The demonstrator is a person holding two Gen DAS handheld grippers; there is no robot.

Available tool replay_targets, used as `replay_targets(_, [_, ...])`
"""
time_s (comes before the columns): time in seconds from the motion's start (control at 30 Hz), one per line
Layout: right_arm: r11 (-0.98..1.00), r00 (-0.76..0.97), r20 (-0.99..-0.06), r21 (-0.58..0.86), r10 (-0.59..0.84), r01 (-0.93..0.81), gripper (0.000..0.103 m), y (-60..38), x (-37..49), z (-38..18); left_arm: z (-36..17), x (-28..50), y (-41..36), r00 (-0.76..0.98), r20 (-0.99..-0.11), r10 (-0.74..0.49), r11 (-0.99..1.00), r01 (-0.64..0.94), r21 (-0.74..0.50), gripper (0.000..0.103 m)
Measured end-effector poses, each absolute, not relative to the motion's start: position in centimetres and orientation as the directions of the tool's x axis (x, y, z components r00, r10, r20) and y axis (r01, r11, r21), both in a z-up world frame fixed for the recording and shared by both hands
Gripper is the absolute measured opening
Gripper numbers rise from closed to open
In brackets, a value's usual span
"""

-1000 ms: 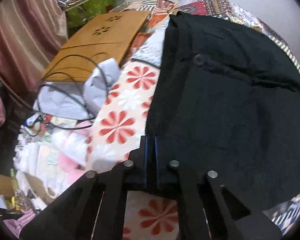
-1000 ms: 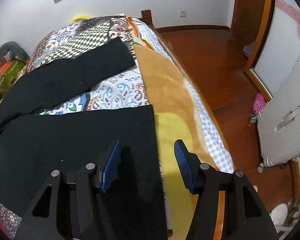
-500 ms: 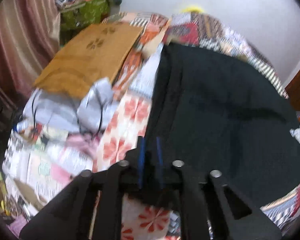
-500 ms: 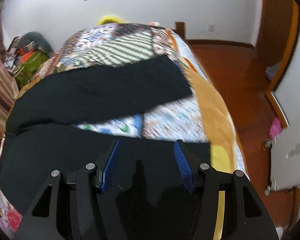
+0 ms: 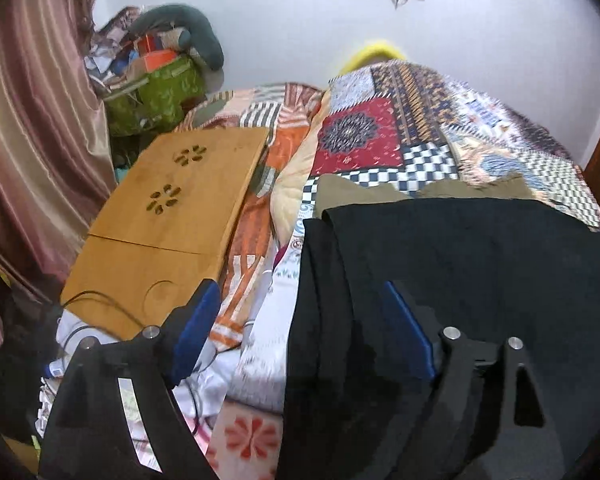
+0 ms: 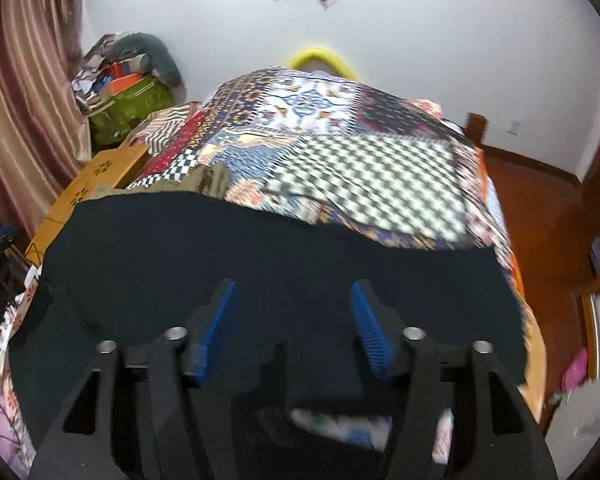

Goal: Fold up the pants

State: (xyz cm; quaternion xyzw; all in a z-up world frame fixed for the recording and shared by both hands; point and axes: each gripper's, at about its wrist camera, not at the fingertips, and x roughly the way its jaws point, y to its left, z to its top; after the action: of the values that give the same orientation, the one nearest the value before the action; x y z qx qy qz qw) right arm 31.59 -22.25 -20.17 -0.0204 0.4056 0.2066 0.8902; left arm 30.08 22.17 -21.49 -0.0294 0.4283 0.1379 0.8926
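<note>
Wooden lap desk (image 5: 172, 216) crowds left bedside (cables draped); patchwork quilt (image 6: 364, 168) beyond pants (image 6: 260, 264) clear.

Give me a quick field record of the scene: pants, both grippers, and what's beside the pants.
pants: black pants spread on the bed, folded over so one dark block shows
left gripper: jaws have just been opening, wide apart now, pants edge below them, nothing pinched
right gripper: jaws have just been opening, open above the pants, nothing held
bed cover: patchwork quilt beyond the pants
beside pants: wooden lap tray on the bed
</note>
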Motion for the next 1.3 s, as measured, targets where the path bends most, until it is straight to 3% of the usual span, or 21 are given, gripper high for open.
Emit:
replay_targets(0.33, [0.862,0.482,-0.794,0.102,0.372,-0.497,0.071,-15.9,38.4,-24.4,-26.7,37.8,24.1,0.533,-0.827,0.176,0.965,-0.259,0.038,0.083])
replay_targets(0.67, [0.768,0.290,-0.857,0.173,0.426,-0.617,0.071,-12.4,42.5,-26.4,-29.4,40.2,23.7,0.520,-0.849,0.095,0.969,-0.245,-0.041,0.083])
replay_targets(0.73, [0.762,0.278,-0.855,0.189,0.438,-0.620,0.070,-12.6,42.4,-26.6,-29.3,40.3,23.6,0.523,-0.848,0.090,0.970,-0.239,-0.044,0.074])
replay_targets(0.77, [0.757,0.275,-0.853,0.192,0.443,-0.624,0.065,-12.6,42.3,-26.6,-29.2,40.3,23.5,0.523,-0.849,0.077,0.973,-0.226,-0.052,0.069])
replay_targets(0.83, [0.740,0.254,-0.852,0.207,0.458,-0.640,0.054,-12.6,42.0,-26.5,-28.9,40.4,23.0,0.518,-0.855,0.031,0.979,-0.187,-0.078,0.046])
replay_targets(1.03, [0.720,0.252,-0.879,0.137,0.405,-0.681,0.013,-11.5,40.3,-26.6,-27.7,40.1,21.7,0.526,-0.846,0.088,0.988,-0.156,0.006,0.024])
replay_targets(1.13, [0.718,0.324,-0.873,0.044,0.366,-0.694,0.008,-11.1,38.9,-26.3,-26.9,39.7,22.1,0.538,-0.840,0.076,0.985,-0.169,-0.020,0.021])
replay_targets(1.3, [0.741,0.378,-0.839,0.045,0.392,-0.670,0.005,-12.1,37.9,-24.8,-25.0,38.8,21.7,0.571,-0.817,0.084,0.987,-0.161,-0.010,0.019])
